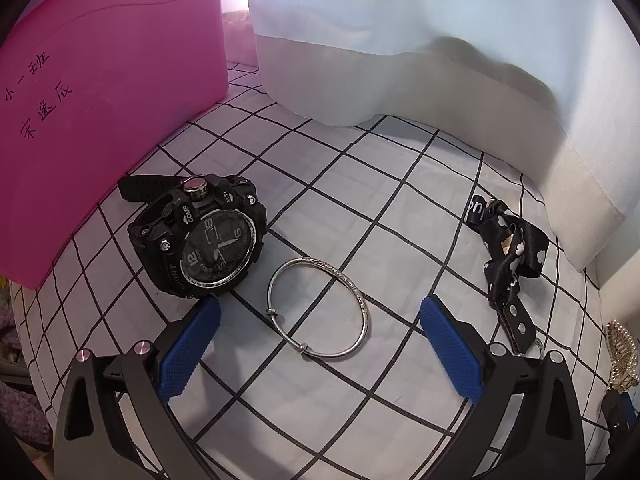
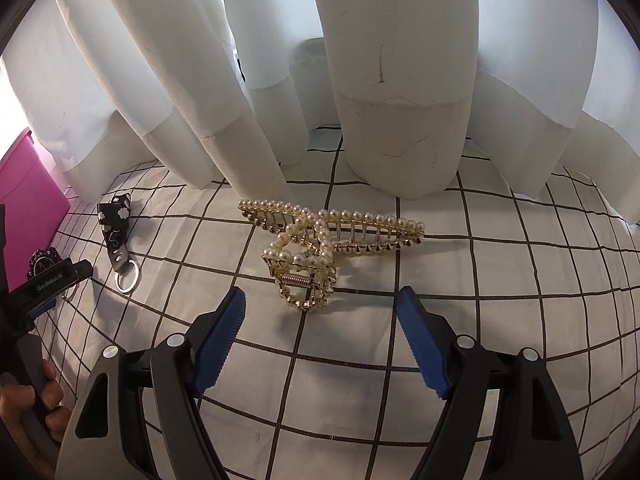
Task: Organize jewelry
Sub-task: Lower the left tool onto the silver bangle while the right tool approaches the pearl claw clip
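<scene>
Left wrist view: the left claw (image 1: 320, 312) is spread wide and empty, angled down over the grid-patterned cloth (image 1: 400, 216) covering the desk. A thin silver bangle (image 1: 319, 308) lies flat between the two blue pads (image 1: 188, 352), touching neither; this centring suggests it is the intended pick. The bangle is an open ring with a textured outer edge and two small sliding knots. A black sport watch (image 1: 200, 236) rests just beside it, its dial tilted up, close to the left pad. A black printed strap (image 1: 508, 256) lies well apart toward the curtain (image 1: 440, 60). A pink box (image 1: 100, 100) stands behind the watch, probably the storage container.

Right wrist view: the right claw (image 2: 320, 308) is likewise wide apart and holds nothing. A gold hair clip (image 2: 320, 248) set with pearl beads lies on its side just ahead of the pads, its spring end nearest, which favours a grasp across the hinge. The strap's key ring (image 2: 128, 278) is visible to the left.
</scene>
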